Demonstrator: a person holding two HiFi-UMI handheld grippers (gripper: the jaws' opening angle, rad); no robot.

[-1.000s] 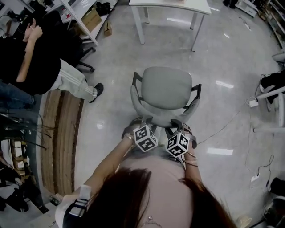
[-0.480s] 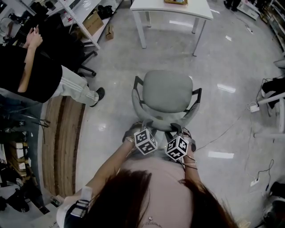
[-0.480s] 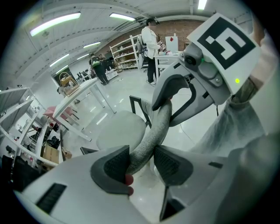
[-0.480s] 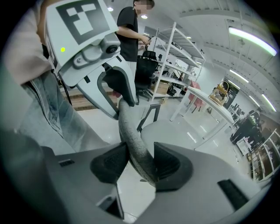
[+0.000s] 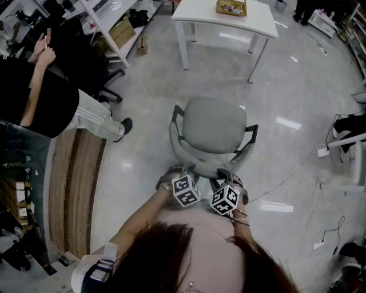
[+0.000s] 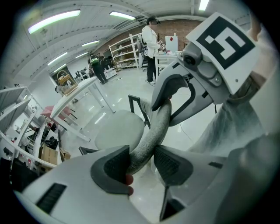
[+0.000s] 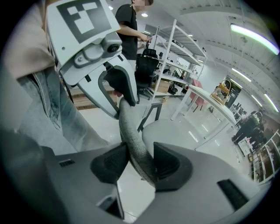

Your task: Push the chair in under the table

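Glossy grey floor (image 5: 143, 114), workshop room, strip lights overhead in both gripper views.

Far left: a seated person in a black top and pale trousers (image 5: 46, 97), one shoe on the floor. Below them a brown slatted wooden board (image 5: 74, 177) lies flat. Up beyond, a brown cardboard box (image 5: 117, 26) sits under white shelving.

Centre top: white rectangular table (image 5: 200, 14) on four thin legs, a small tray of mixed items (image 5: 231, 7) on its top. I cannot make out the items.

Centre: grey padded office chair with black armrests (image 5: 214, 126). It stands on open floor well apart from the table, seat turned toward it, no part of it under the tabletop. I stand behind its back.

Left gripper (image 6: 140, 162): clamped on the fabric-covered backrest rim (image 6: 159, 120), dark pads pressing it from both sides. The curved rim runs on from there to the other gripper.

Right gripper (image 7: 140, 164): likewise clenched on the same rim, just beside the left one, pads tight against the cloth. Both point steeply down, marker cubes uppermost in the head view.

Right: a thin white cable (image 5: 286, 171) trails across the floor toward a plug block near white furniture legs.
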